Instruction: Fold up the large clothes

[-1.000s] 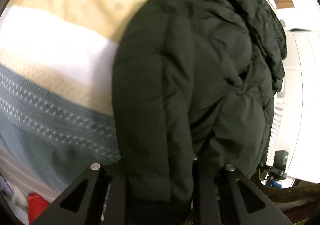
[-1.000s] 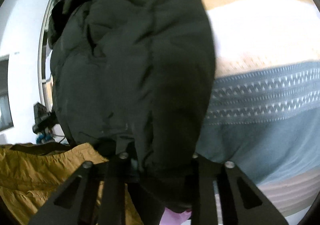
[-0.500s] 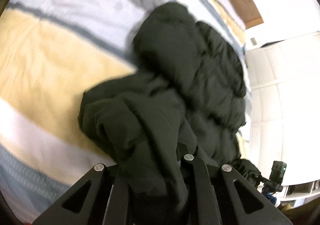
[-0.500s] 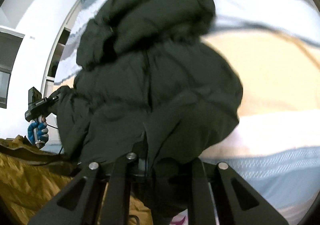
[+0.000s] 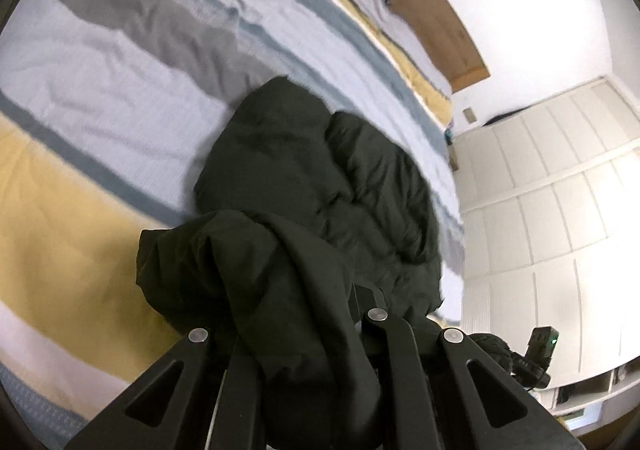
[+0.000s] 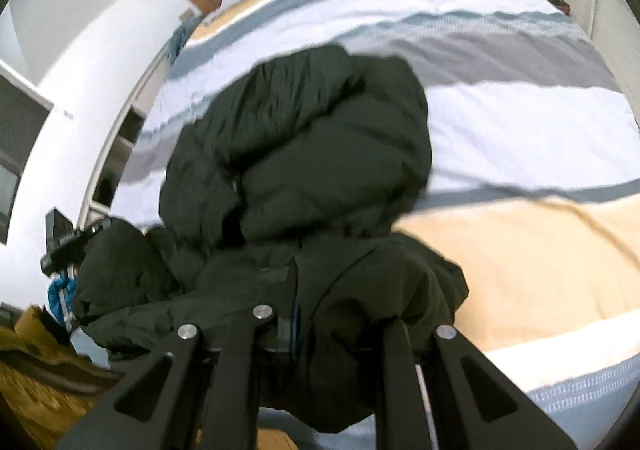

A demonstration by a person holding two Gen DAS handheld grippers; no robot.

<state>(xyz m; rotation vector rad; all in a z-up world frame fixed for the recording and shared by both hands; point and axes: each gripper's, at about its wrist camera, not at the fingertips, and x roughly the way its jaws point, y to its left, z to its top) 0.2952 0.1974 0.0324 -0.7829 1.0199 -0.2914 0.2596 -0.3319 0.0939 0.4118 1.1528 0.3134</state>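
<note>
A black puffer jacket [image 5: 320, 186] lies bunched on the striped bed cover [image 5: 100, 98]. Its near edge is raised off the bed. My left gripper [image 5: 304, 334] is shut on a bunch of the jacket's cloth, which drapes over the fingers and hides their tips. In the right wrist view the same jacket [image 6: 304, 146] fills the middle, and my right gripper [image 6: 324, 334] is shut on its hem by the zipper. The other gripper [image 6: 60, 242] shows at the left edge, under a fold of the jacket.
A mustard yellow garment [image 6: 36, 382] lies at the lower left of the right wrist view. A wooden headboard [image 5: 404, 6] runs along the far end of the bed. White wardrobe doors [image 5: 560, 190] stand to the right. The bed cover [image 6: 520, 130] stretches wide beyond the jacket.
Both grippers have risen and tilted up, lifting the jacket's near edge. The jacket, which filled both views, now bunches further off, and much more of the bed and room shows.
</note>
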